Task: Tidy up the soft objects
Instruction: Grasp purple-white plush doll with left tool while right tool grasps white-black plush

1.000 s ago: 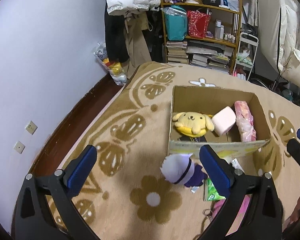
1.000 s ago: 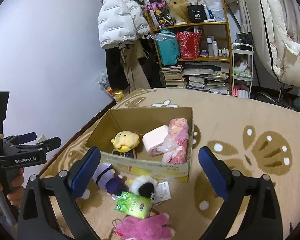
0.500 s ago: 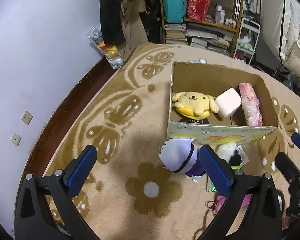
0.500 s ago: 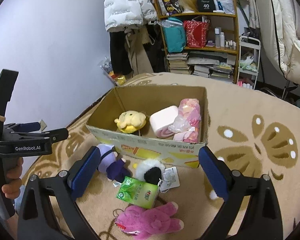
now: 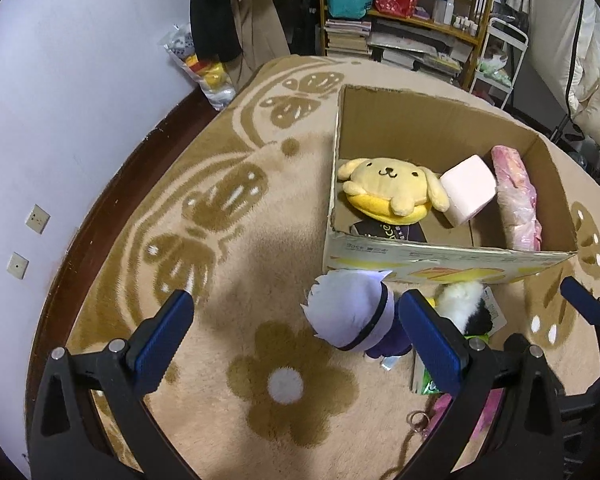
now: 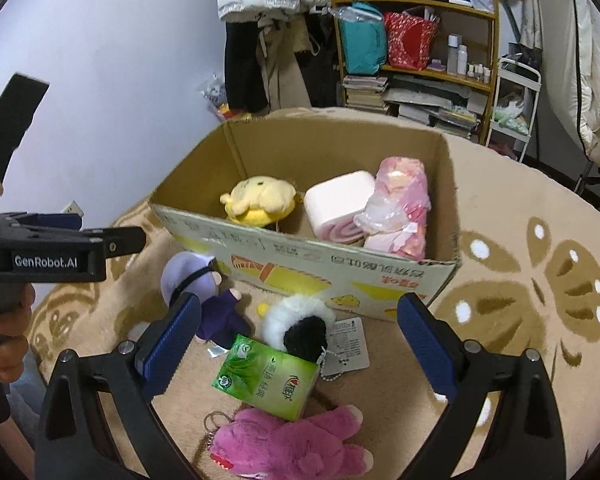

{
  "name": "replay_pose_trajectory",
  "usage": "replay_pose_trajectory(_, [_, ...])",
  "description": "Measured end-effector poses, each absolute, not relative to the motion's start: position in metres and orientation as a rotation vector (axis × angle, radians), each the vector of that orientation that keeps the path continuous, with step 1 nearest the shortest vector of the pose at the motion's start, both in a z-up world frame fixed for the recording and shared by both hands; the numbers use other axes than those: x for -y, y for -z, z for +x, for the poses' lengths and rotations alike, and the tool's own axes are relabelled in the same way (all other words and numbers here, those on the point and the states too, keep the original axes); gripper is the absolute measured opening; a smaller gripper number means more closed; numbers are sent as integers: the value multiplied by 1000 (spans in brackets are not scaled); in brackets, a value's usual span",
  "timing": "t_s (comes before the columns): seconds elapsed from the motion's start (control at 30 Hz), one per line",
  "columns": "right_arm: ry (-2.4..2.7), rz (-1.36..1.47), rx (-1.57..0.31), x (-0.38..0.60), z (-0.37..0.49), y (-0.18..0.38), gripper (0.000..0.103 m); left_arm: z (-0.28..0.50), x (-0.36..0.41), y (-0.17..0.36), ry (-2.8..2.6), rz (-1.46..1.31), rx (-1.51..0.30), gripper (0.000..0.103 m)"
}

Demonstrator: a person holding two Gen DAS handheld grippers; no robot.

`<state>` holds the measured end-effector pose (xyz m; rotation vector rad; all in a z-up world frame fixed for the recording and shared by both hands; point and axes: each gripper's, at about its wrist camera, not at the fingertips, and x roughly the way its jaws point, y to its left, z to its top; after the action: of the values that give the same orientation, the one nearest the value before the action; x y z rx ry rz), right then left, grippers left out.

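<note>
A cardboard box [image 5: 452, 258] [image 6: 312, 264] on the carpet holds a yellow dog plush [image 5: 392, 190] [image 6: 260, 198], a pink roll cushion [image 5: 468, 194] [image 6: 340, 206] and a pink wrapped bundle [image 5: 516, 200] [image 6: 400, 204]. In front of it lie a white-haired purple doll [image 5: 352, 316] [image 6: 204, 292], a black-and-white plush [image 5: 466, 306] [image 6: 300, 322], a green tissue pack [image 6: 266, 376] and a pink plush [image 6: 292, 444]. My left gripper [image 5: 296, 344] is open above the doll. My right gripper [image 6: 296, 348] is open above the tissue pack and black-and-white plush.
A beige carpet [image 5: 228, 208] with brown butterflies and flowers covers the floor. A white wall [image 5: 60, 100] with sockets is on the left. A cluttered wooden shelf [image 6: 420, 40], hanging clothes [image 6: 260, 0] and a white trolley [image 6: 516, 108] stand behind the box.
Both grippers have moved down and forward toward the toys in front of the box. Both stay open and empty. No toy has moved.
</note>
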<state>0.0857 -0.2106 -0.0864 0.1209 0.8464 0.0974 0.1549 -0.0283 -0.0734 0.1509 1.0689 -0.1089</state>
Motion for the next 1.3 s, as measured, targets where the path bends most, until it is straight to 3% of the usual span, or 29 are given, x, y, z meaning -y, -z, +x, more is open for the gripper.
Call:
replay_pose_trajectory(1.07, [-123,126,-1044,207,137,159,102,198,53,155,149,141,-1265,101])
replay_pose_trajectory(1.27, [-146,116,-1088,202,139,169,81,197,59,164,148,171,-1282,101])
replay_pose_trajectory(1.3, [-147,114,-1090,202,139,170,74,197,60,165,144,178,-1280,101])
